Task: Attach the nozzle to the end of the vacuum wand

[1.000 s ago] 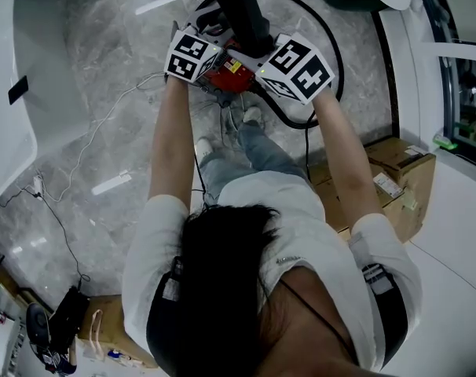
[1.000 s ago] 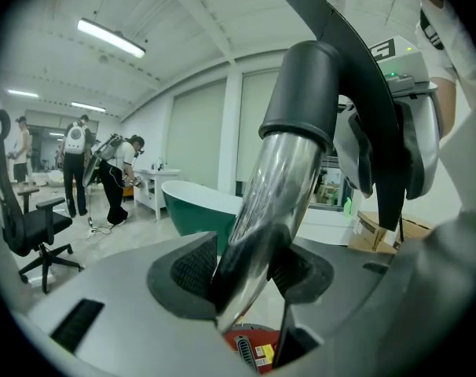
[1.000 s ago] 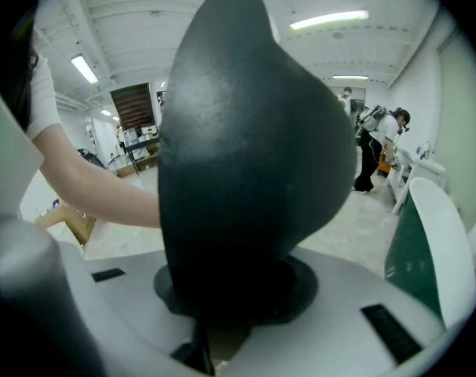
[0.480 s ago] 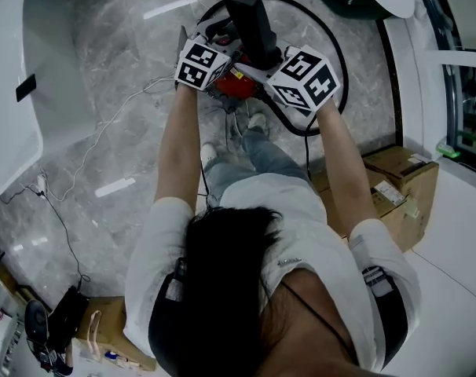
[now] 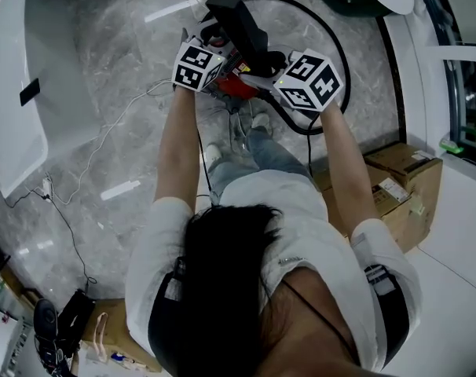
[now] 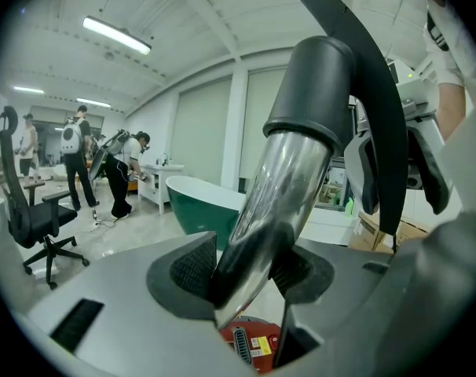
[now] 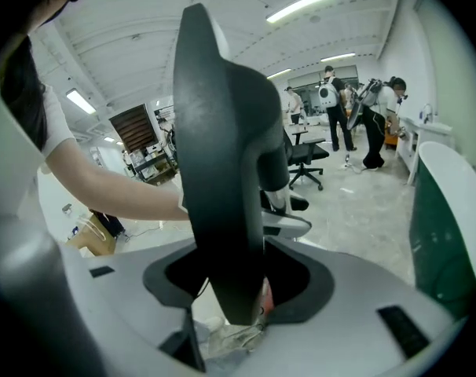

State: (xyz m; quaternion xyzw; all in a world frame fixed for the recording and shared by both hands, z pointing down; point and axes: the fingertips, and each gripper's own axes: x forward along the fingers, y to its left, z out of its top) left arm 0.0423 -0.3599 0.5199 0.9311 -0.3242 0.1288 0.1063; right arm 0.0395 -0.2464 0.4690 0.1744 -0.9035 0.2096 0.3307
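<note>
**A:** Can any writing be read?

**B:** Only square black-and-white patterns are seen on the marker cubes (image 5: 197,64) in the head view. A yellow label (image 6: 259,344) on the red vacuum body (image 6: 246,330) is shown by the left gripper view alone, and its print is too small to be read.

**A:** How is the wand held?

**B:** The chrome wand (image 6: 277,187) is clamped between the pads of the left tool (image 6: 242,273), below its dark collar.

**A:** And the nozzle?

**B:** The dark nozzle (image 7: 222,171) is seen between the jaws of the right tool (image 7: 238,289). Those jaws are being opened, and the pads are not pressed on it. Whether it is seated on the wand cannot be told.
</note>
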